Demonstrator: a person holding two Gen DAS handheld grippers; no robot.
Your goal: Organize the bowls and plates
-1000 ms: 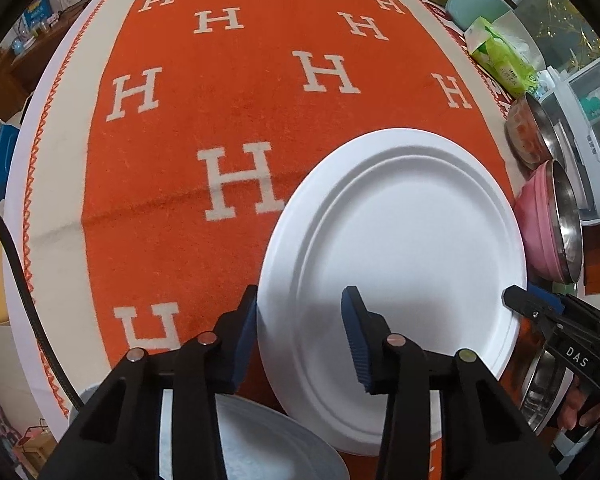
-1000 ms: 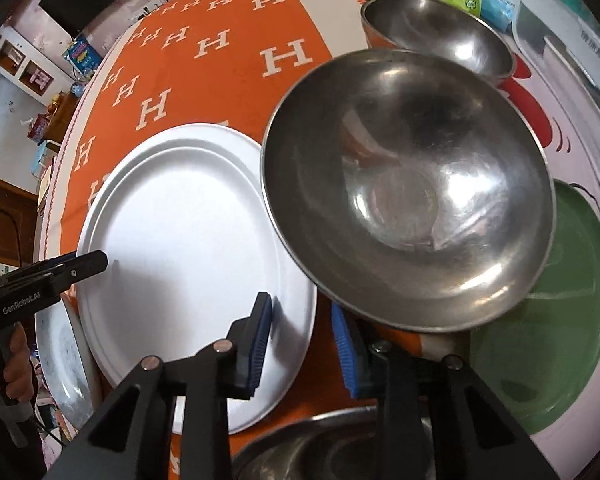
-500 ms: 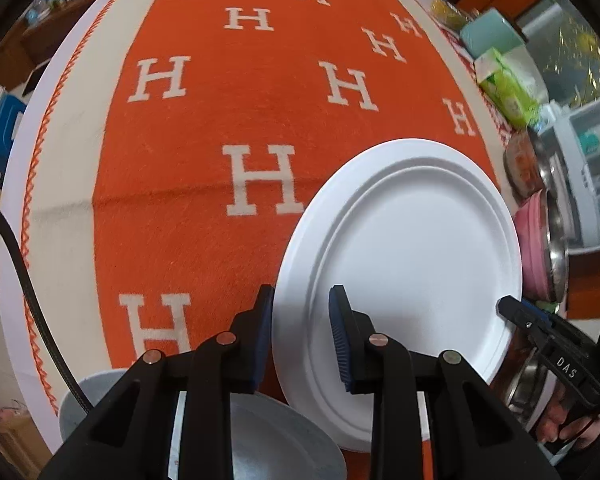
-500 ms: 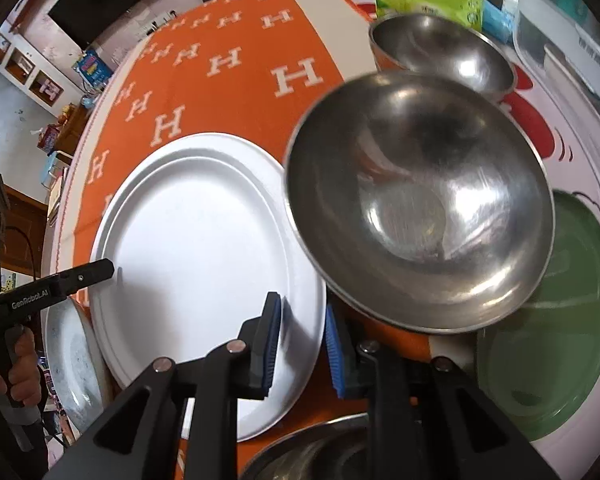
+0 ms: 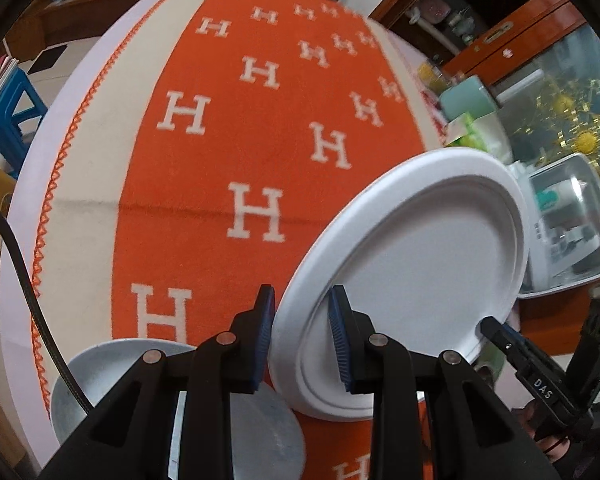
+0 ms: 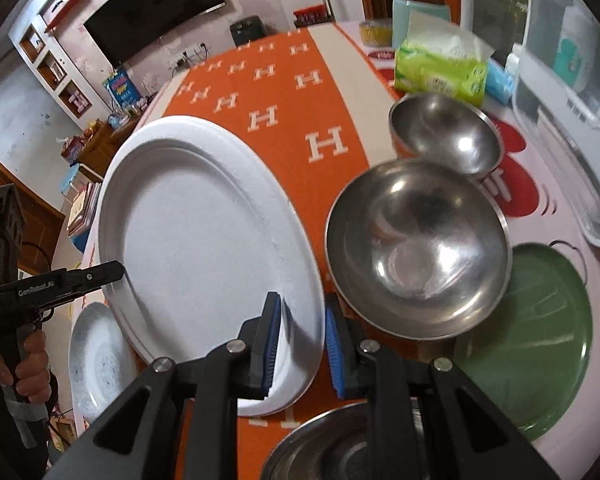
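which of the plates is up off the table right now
The big white plate, pinched at its rim by both the left tool and right tool. The green plate and speckled plate lie flat.

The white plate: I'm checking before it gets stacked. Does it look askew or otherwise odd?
Yes. The white plate is tilted, its far rim raised off the orange cloth, with both the left gripper and the right gripper closed on opposite rim edges. No damage shows.

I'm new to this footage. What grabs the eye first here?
The big white plate, tilted up off the orange H-patterned cloth, with the left tongs and right tongs each clamped on opposite edges. Right of it sit two steel bowls and a green plate.
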